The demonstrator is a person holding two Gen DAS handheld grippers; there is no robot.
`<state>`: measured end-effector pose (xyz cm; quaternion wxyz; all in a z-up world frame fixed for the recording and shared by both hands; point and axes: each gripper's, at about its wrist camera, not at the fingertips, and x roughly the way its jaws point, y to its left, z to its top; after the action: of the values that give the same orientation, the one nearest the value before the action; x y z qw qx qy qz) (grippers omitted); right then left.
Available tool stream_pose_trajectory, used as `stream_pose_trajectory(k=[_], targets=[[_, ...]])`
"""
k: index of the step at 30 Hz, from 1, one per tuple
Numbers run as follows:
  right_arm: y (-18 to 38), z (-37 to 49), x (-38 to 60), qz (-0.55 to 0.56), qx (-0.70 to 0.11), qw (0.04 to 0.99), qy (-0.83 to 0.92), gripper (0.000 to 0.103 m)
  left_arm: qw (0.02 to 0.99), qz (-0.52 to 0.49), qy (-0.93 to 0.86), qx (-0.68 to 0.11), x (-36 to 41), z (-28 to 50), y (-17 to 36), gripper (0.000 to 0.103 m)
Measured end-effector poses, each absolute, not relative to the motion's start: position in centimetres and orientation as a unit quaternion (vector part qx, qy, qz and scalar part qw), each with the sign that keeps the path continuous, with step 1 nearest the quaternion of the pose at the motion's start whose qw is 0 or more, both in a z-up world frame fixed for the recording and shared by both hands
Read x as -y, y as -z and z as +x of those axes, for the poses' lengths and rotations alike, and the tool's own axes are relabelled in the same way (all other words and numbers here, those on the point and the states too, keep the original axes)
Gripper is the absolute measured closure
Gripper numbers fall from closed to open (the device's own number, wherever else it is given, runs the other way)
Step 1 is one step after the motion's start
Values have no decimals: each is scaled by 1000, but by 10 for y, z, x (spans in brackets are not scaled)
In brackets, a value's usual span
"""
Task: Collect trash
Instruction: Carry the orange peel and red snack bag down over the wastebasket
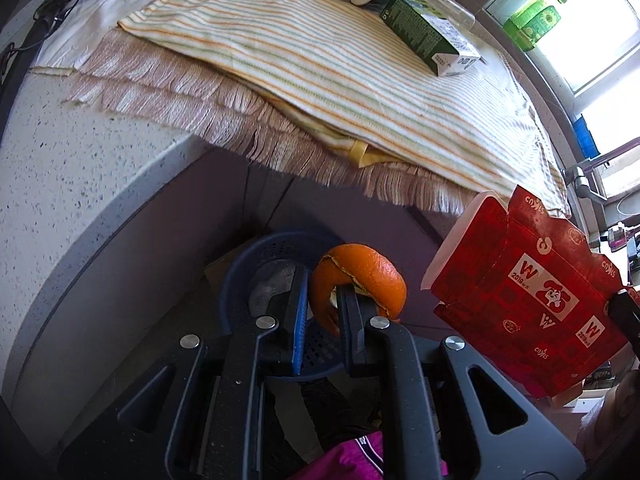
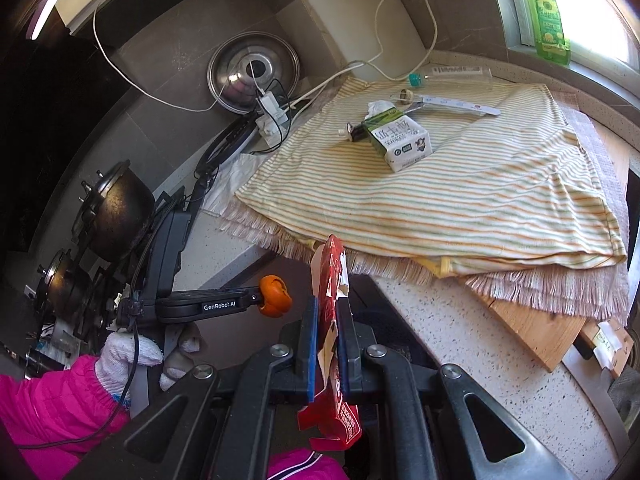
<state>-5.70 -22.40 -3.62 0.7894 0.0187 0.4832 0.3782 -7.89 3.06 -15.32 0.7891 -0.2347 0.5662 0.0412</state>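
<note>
My left gripper [image 1: 322, 300] is shut on an orange peel [image 1: 360, 280] and holds it over a dark blue mesh bin [image 1: 248, 268] on the floor below the counter edge. It also shows in the right wrist view [image 2: 262, 299] with the peel [image 2: 275, 295]. My right gripper [image 2: 326, 312] is shut on a flattened red carton [image 2: 332, 308], held off the counter's front; the carton also shows in the left wrist view [image 1: 528, 300]. A green and white milk carton [image 2: 400, 140] lies on the striped cloth [image 2: 460, 200] with small wrappers [image 2: 376, 110] and a clear plastic bottle [image 2: 452, 74] behind it.
The speckled white counter [image 2: 460, 340] carries a fringed mat and a wooden board [image 2: 532, 328] under the cloth. Black pots [image 2: 116, 212] stand at the left, a steel lid [image 2: 252, 76] and white cutting board lean on the wall, and cables cross the back. A green detergent bottle [image 2: 548, 16] stands on the sill.
</note>
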Motion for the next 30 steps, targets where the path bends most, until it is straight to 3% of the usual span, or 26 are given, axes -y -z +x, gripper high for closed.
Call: stream_pose_trajectory(k=[30], targets=[[136, -85, 195, -34, -560, 757, -335, 94, 735, -172, -32, -656, 5, -99, 249, 91]])
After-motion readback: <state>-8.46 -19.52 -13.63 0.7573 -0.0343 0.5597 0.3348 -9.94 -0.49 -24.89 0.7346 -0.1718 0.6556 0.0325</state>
